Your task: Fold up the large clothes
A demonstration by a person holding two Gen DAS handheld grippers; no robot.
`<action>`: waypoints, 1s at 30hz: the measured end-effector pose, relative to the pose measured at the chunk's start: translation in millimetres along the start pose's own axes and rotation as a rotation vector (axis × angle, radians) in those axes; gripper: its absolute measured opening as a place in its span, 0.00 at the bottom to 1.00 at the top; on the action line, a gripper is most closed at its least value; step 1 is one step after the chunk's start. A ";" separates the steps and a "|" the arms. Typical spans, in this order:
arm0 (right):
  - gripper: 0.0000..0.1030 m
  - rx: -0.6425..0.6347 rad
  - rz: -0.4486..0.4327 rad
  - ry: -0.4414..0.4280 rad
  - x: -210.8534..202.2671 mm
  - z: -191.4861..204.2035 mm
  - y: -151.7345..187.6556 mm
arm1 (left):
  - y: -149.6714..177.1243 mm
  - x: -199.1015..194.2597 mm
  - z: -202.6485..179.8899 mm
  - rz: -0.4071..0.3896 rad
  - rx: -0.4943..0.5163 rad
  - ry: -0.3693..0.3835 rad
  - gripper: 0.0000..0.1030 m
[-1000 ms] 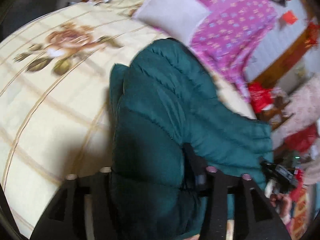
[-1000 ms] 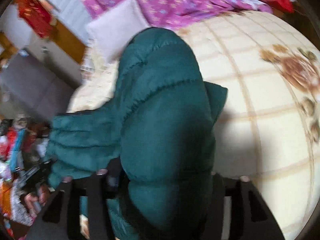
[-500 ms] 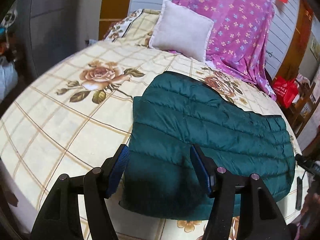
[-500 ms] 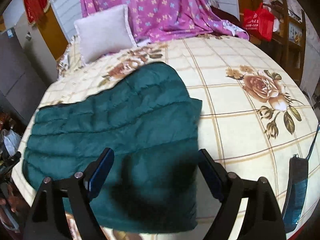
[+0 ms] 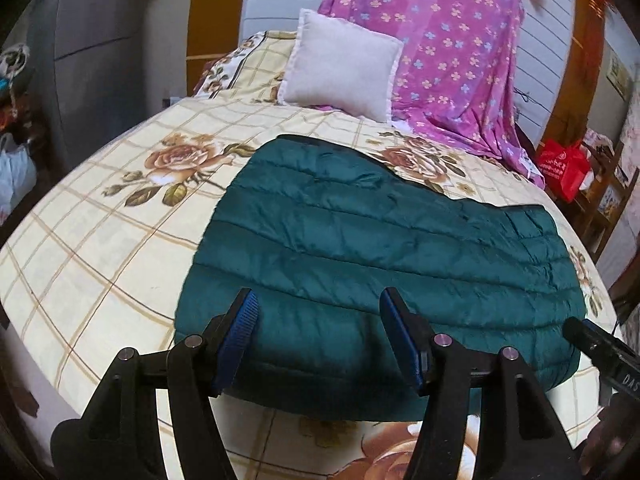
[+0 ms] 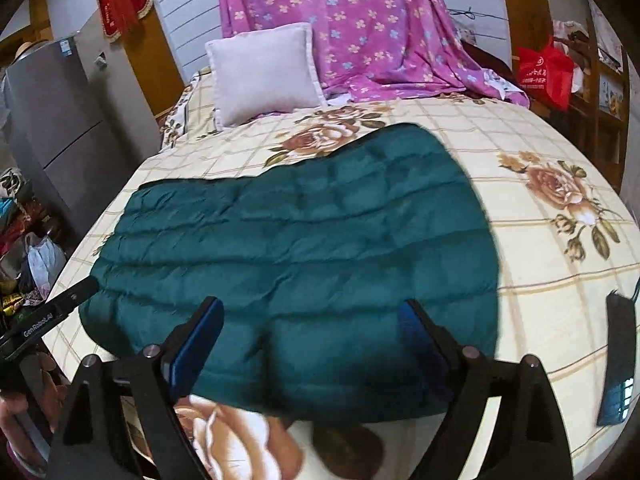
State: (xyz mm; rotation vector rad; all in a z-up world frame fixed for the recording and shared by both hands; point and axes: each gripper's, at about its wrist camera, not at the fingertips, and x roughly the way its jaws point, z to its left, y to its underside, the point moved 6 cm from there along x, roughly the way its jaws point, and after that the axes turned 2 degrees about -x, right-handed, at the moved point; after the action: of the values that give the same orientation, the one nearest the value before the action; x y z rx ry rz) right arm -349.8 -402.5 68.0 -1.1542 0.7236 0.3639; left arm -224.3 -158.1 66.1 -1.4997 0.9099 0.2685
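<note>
A bed (image 5: 80,248) in a cream, rose-printed checked sheet carries a folded green quilted jacket (image 5: 380,264), a pale pillow (image 5: 340,68), a draped purple floral cloth (image 5: 448,60) and a dark phone (image 6: 618,360).

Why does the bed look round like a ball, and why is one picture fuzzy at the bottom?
Both wrist views use fisheye lenses, bending the bed into a dome; the right wrist view smears the green jacket edge and rose print near its fingers.

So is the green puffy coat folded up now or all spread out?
Folded. The green puffy coat lies flat on the bed as one neat slab, no sleeves sticking out.
</note>
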 end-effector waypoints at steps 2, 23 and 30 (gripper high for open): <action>0.90 -0.013 -0.007 0.003 0.2 6.3 4.3 | 3.4 -2.1 -6.0 -0.008 0.022 -0.025 0.43; 0.96 -0.129 -0.106 0.131 -22.3 30.9 7.2 | 16.4 -16.7 -33.8 -0.084 0.100 -0.061 0.43; 0.97 -0.140 -0.117 0.135 -24.5 33.6 5.8 | 17.5 -15.8 -37.4 -0.070 0.115 -0.074 0.43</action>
State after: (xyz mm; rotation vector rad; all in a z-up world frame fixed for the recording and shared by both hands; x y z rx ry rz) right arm -359.9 -367.1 87.9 -1.3574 0.7536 0.2431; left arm -259.5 -184.7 70.1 -1.4034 0.7994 0.2156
